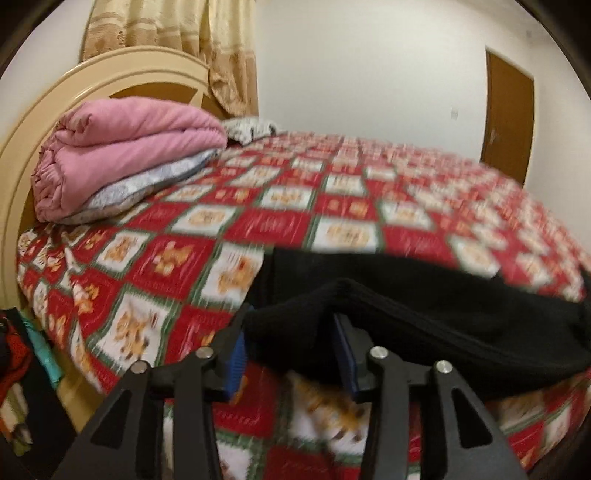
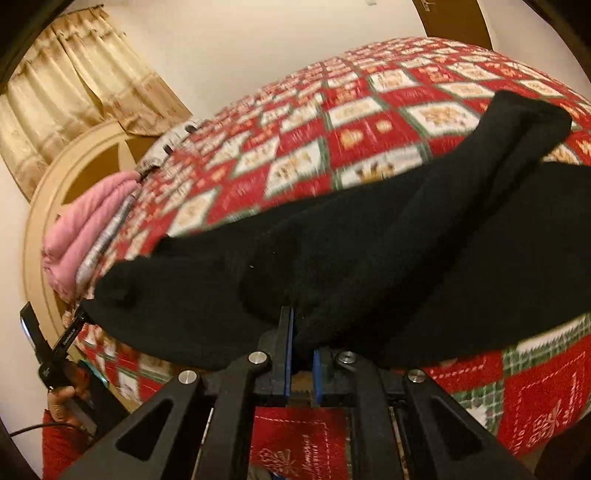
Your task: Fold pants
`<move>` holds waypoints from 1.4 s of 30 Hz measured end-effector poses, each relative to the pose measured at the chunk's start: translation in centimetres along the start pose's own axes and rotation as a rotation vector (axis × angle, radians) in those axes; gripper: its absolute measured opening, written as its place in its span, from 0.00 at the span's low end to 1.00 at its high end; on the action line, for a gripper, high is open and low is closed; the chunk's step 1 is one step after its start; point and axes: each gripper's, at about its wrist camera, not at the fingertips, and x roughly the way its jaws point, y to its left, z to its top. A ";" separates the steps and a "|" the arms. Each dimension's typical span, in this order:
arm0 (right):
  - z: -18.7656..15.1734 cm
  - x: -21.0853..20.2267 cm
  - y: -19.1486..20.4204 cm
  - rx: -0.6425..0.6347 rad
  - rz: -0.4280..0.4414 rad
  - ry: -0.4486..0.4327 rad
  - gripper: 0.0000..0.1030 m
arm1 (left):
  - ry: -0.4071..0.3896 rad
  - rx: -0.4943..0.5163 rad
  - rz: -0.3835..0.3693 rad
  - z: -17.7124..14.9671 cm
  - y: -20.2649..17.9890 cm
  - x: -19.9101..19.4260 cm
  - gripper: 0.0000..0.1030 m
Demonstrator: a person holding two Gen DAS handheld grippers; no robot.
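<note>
The black pants [image 1: 424,295] lie along the near edge of the bed with the red and white checked quilt [image 1: 295,206]. In the left wrist view my left gripper [image 1: 291,332] has a fold of the pants' near end between its blue-padded fingers, which stand fairly wide apart, and lifts it off the quilt. In the right wrist view the pants [image 2: 332,251] stretch across the frame, and my right gripper [image 2: 301,334] is shut on their lower edge. The left gripper's body and the hand holding it show at the far left [image 2: 55,347].
A folded pink blanket [image 1: 122,158] on a grey pillow sits at the head of the bed by the cream headboard [image 1: 55,110]. Curtains [image 1: 177,33] hang behind. A brown door [image 1: 509,118] is in the far wall. Clothes hang off the bed's left side [image 1: 22,350].
</note>
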 end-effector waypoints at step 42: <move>0.3 -2.1 7.2 -0.263 0.062 0.007 0.34 | 0.203 -0.411 -0.213 -3.0 5.3 -1.0 0.83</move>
